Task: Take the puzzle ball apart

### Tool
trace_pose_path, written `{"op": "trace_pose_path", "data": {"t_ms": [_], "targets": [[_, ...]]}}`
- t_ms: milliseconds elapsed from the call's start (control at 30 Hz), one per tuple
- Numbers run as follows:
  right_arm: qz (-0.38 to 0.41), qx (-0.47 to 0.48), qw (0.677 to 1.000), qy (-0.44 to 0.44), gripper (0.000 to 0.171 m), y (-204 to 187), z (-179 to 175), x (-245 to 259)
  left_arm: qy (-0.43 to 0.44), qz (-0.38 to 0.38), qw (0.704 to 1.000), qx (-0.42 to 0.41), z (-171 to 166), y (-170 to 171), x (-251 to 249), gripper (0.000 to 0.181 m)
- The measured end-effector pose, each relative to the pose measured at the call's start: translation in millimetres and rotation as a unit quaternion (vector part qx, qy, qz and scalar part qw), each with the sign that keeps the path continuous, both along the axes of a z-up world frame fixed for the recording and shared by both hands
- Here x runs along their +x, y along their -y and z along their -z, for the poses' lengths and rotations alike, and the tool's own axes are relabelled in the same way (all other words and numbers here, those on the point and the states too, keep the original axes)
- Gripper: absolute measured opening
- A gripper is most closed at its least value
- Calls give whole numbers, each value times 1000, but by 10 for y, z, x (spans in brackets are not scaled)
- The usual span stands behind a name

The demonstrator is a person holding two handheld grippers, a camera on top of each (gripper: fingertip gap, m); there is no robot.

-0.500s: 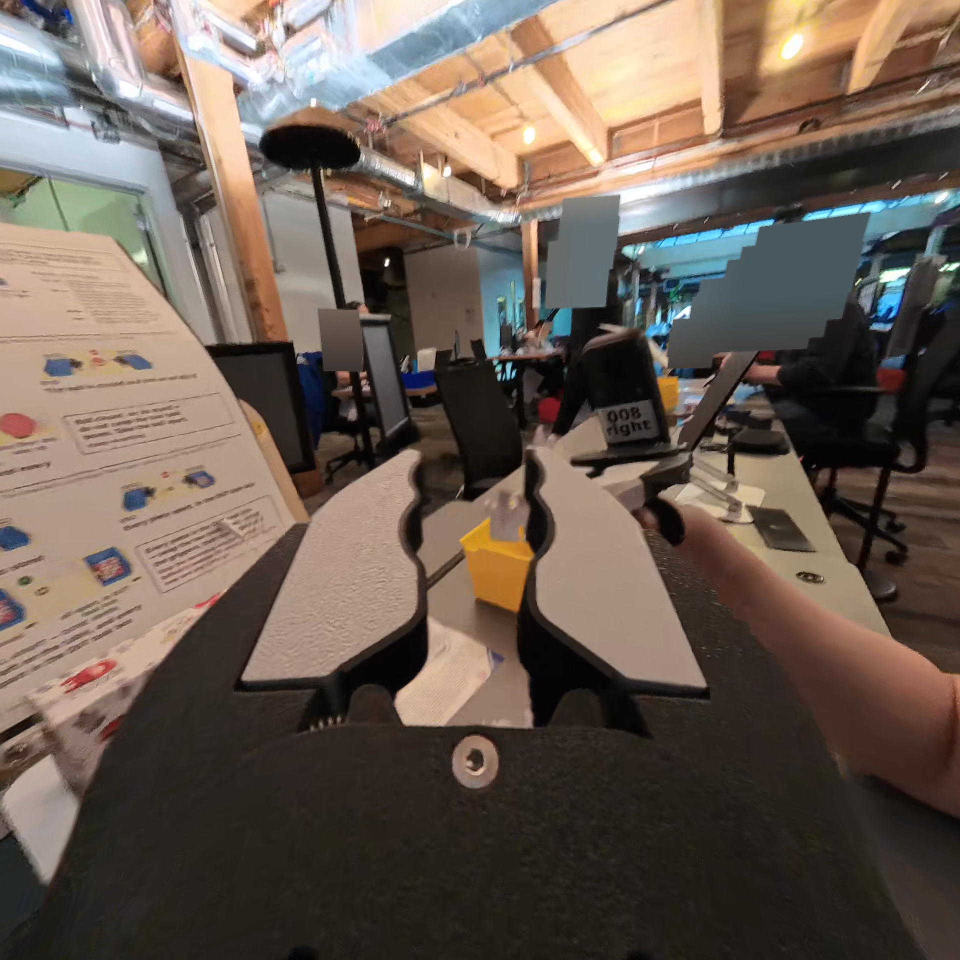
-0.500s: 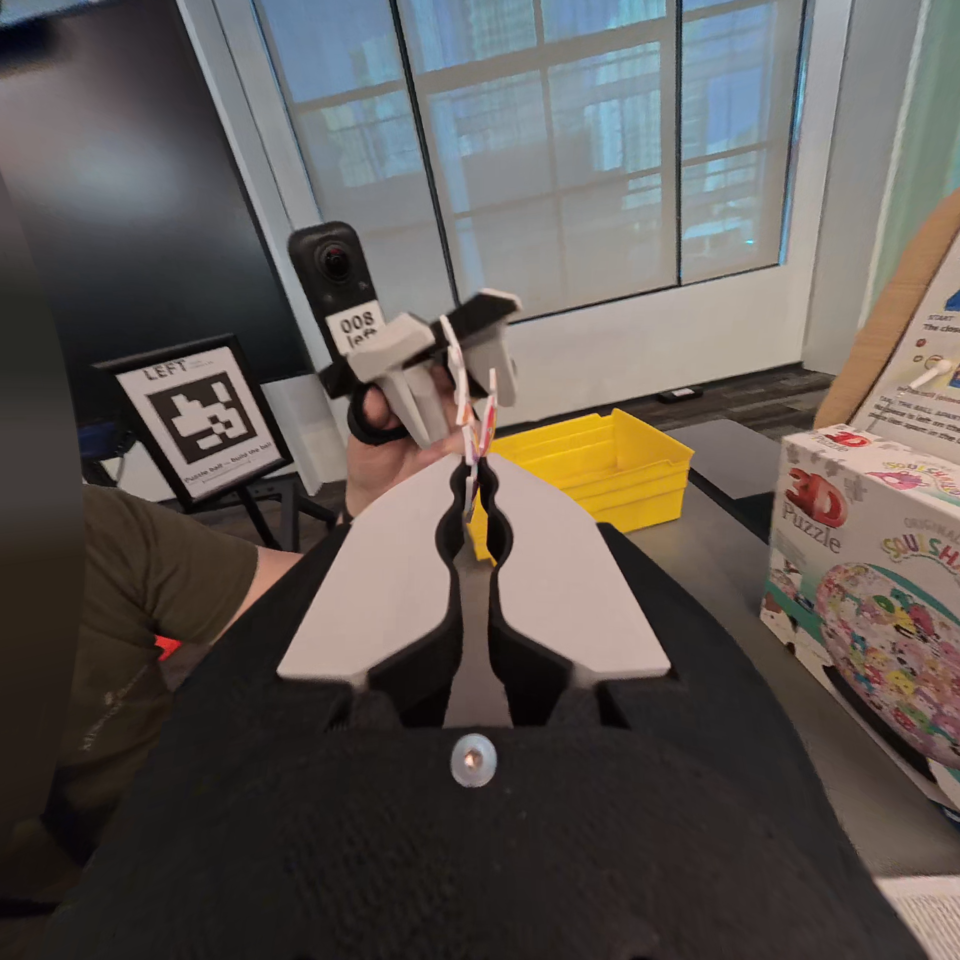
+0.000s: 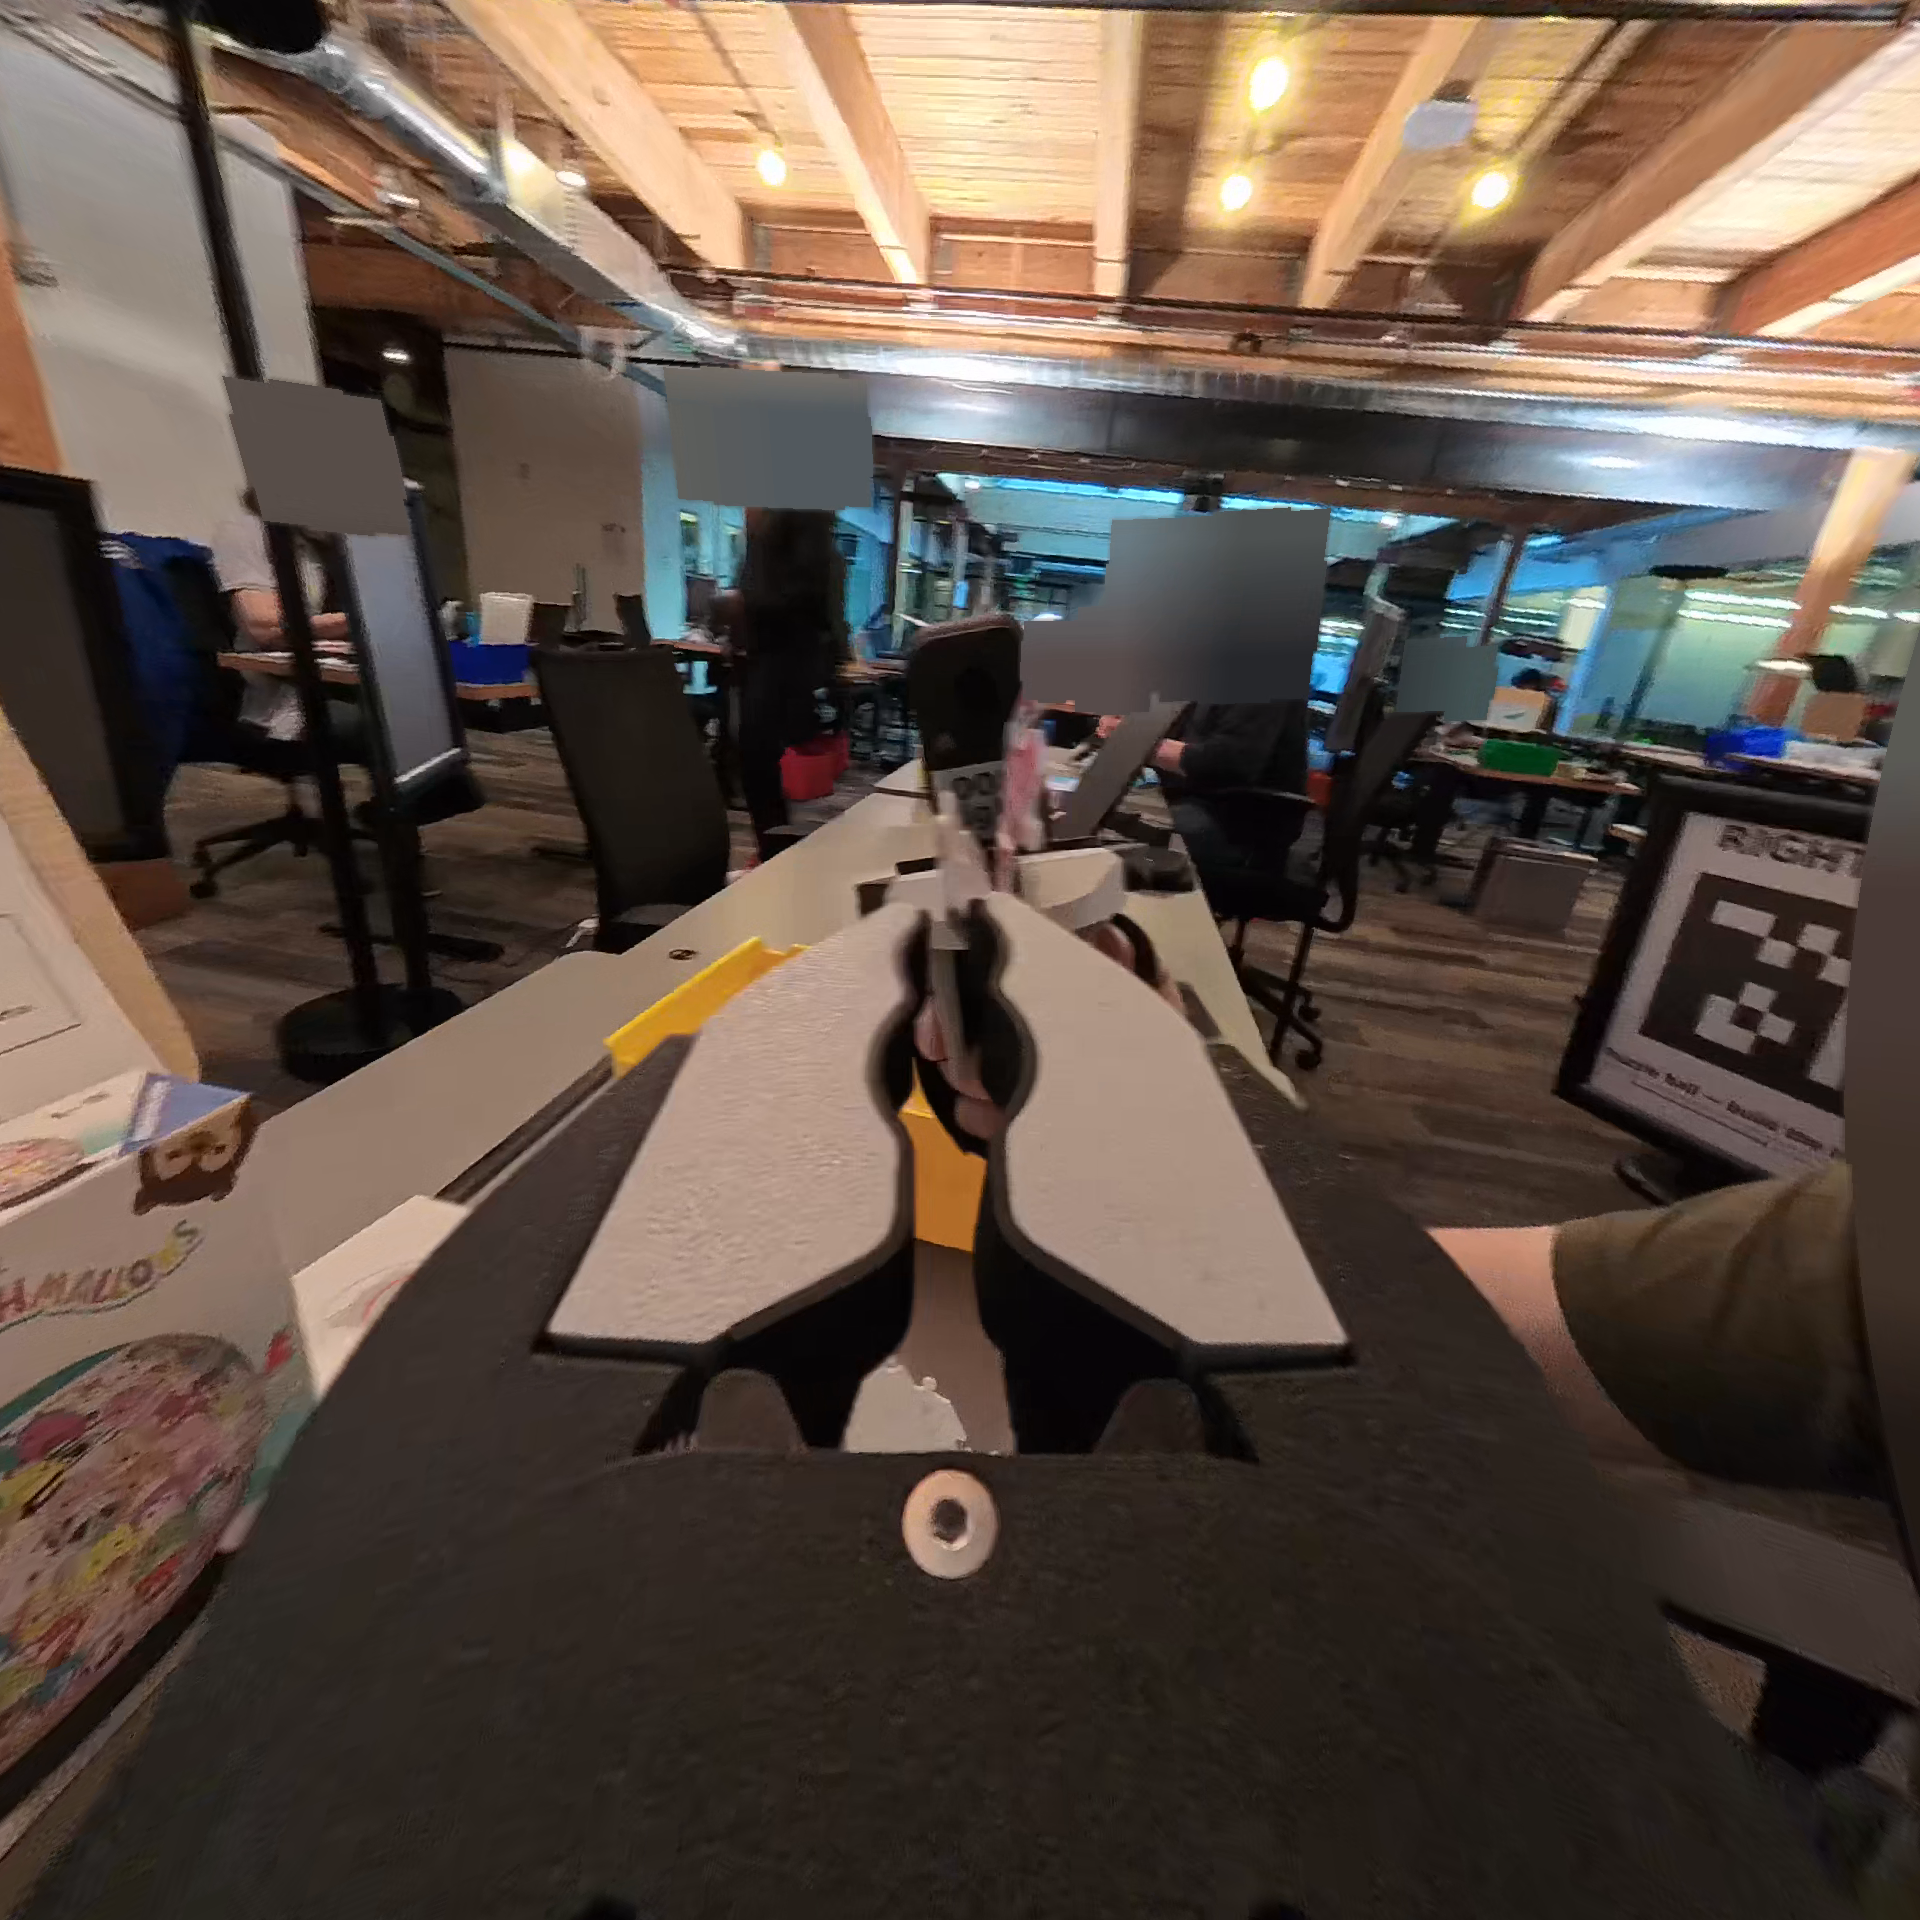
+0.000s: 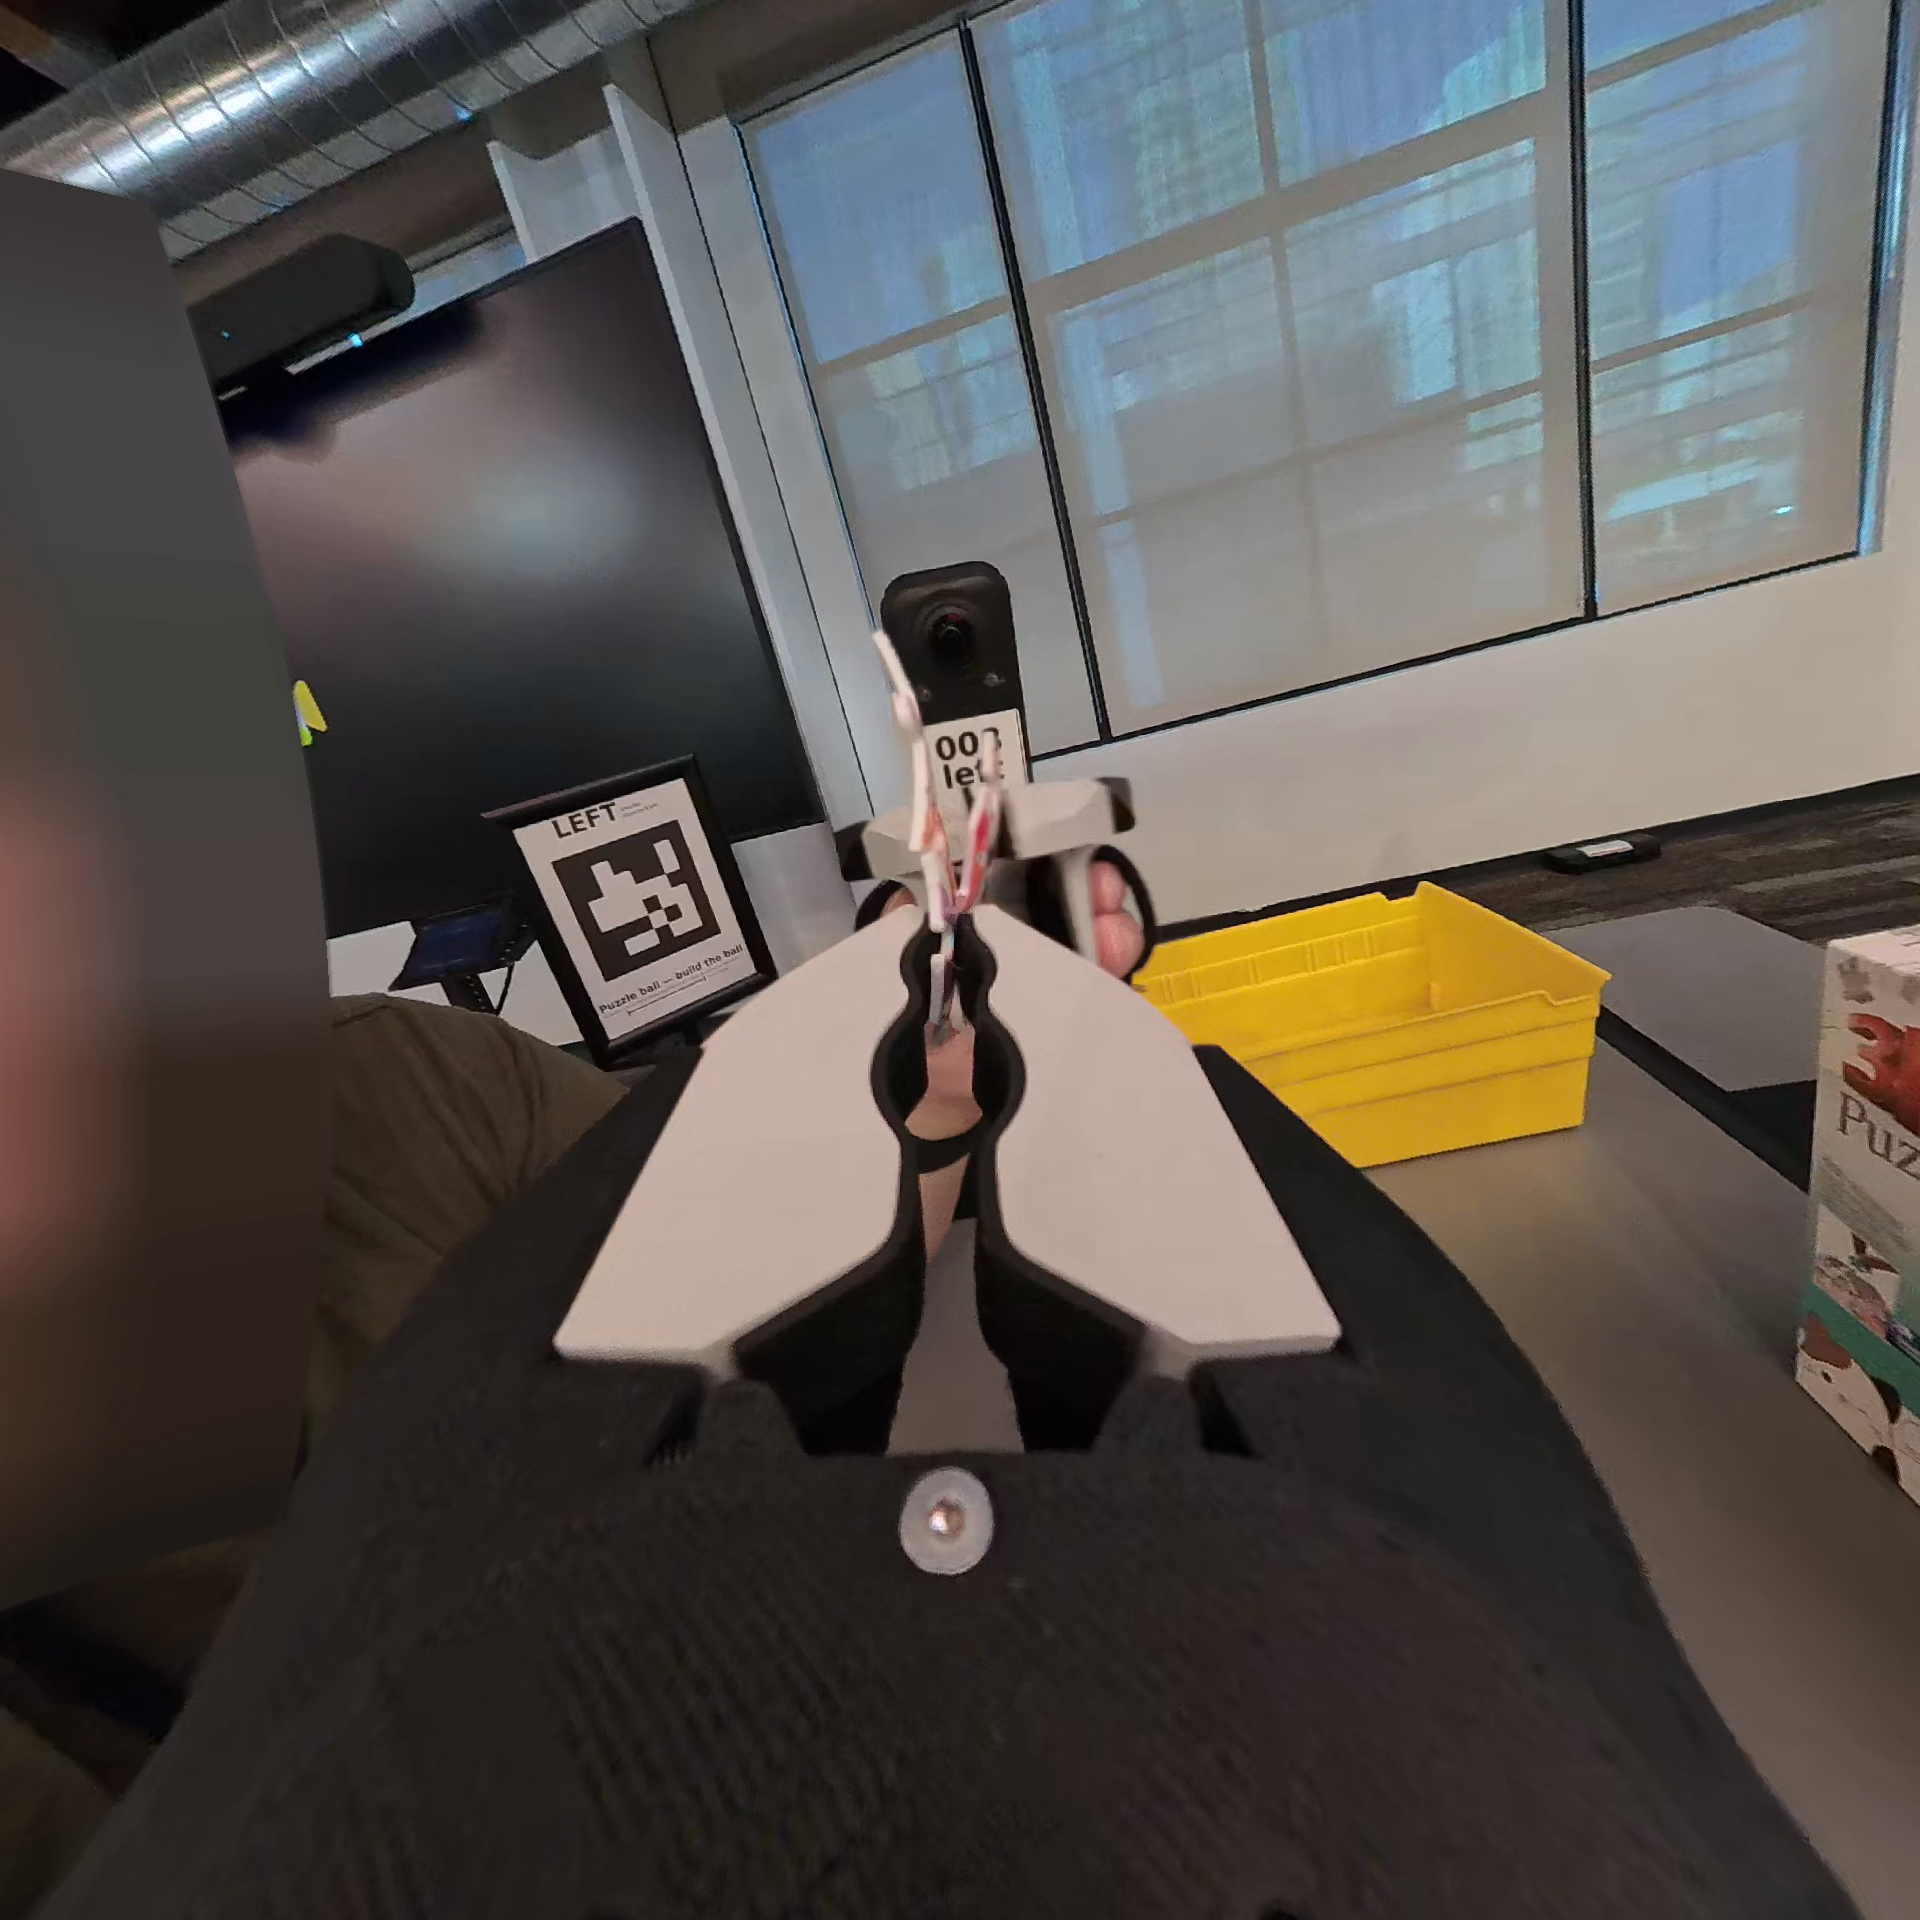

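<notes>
Mixed indoor light, wide-angle warp, soft focus in parts.
Left wrist view: warm ceiling bulbs flare slightly; ceiling beams bow at the frame edges; far office and framed marker sign smeared. Right wrist view: cool daylight through the big window, dim glare on the dark screen, window bars curve near the edges, foreground gripper body soft, faint shadows on the table.

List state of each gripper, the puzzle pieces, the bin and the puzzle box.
left gripper: shut on puzzle pieces
right gripper: shut on puzzle pieces
puzzle pieces: joined strip, held in the air edge-on between both grippers
yellow bin: on the table, looks empty
puzzle box: upright on the table, closed as far as visible
</notes>
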State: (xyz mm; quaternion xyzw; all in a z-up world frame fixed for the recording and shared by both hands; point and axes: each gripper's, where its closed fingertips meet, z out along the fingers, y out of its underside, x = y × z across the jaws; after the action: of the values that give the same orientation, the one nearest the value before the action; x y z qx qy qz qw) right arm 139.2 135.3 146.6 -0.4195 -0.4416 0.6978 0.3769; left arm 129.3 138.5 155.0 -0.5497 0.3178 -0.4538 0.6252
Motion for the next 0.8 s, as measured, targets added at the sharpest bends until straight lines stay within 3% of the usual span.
{"op": "trace_pose_path", "data": {"t_ms": [367,633,800], "targets": [[-4,-9,1000,14,4,-25,43,-1,2,16,1000,-7,16,13,15,2],[21,-19,999,23,16,-141,59,11,-1,3,999,-37,90,-101,-37,2],[57,-6,998,28,3,-232,77,32,-4,8,999,-52,137,-126,-15,2]]}}
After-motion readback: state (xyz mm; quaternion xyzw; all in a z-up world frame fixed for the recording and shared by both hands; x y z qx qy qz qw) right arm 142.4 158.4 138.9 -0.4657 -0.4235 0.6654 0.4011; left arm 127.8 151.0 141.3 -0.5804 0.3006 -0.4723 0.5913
